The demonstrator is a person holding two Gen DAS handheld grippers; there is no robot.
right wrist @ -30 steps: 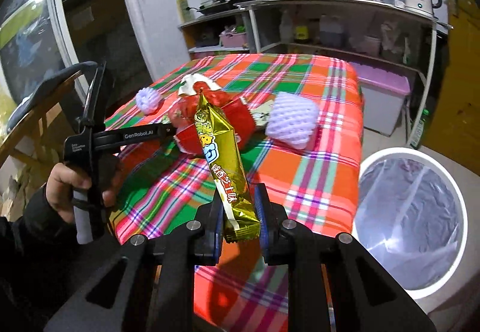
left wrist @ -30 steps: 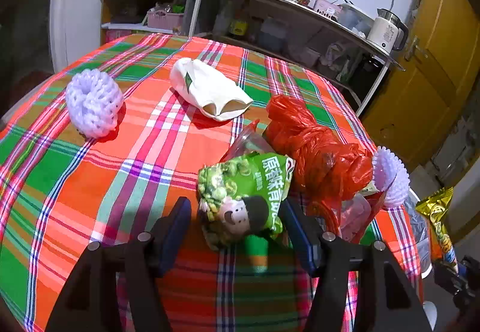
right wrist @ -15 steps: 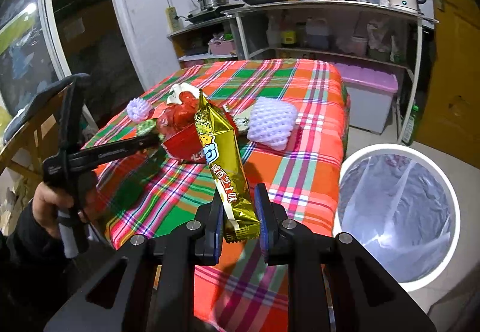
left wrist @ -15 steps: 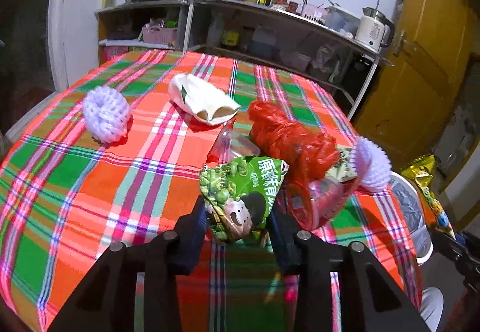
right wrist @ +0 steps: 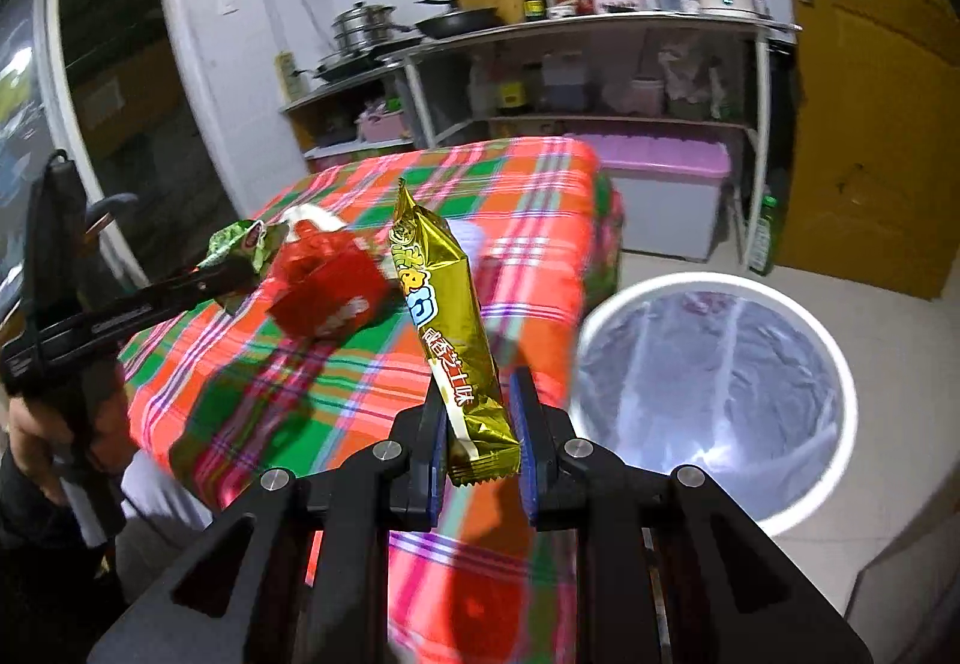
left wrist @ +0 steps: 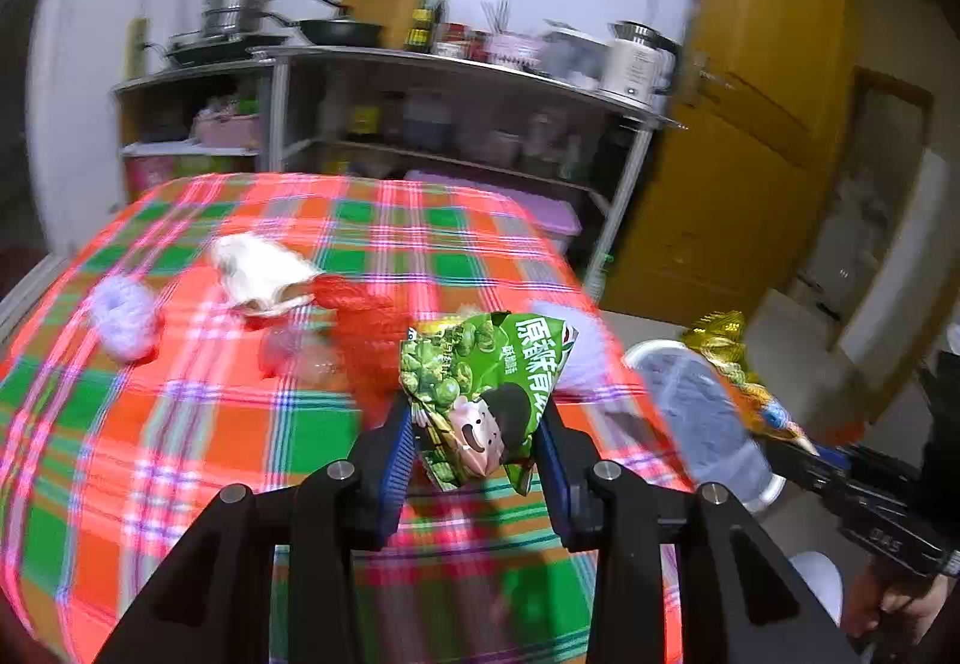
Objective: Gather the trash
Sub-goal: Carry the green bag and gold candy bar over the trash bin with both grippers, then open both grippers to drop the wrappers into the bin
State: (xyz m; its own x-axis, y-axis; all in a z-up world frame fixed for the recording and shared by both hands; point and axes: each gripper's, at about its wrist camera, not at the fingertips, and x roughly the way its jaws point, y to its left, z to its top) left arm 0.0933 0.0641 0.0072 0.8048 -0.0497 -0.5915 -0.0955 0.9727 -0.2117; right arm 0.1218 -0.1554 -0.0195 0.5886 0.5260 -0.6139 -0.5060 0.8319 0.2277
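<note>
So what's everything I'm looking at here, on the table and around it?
Tablecloth: one, orange, green and pink plaid, over the table.
Green snack bag: one, held up off the cloth in the left hand-held gripper.
Gold snack wrapper: one, upright in the right hand-held gripper.
Red plastic bag: one, crumpled on the cloth.
White wrapper: one, on the cloth behind the red bag.
Foam fruit nets: two, pale purple, one near each side edge.
Bin: one, white, clear liner, on the floor beside the table.
Shelves: grey, along the wall, with pots, pan, bottles, kettle.
Door: yellow.
Left hand-held gripper: black, blue pads.
Right hand-held gripper: same.
</note>
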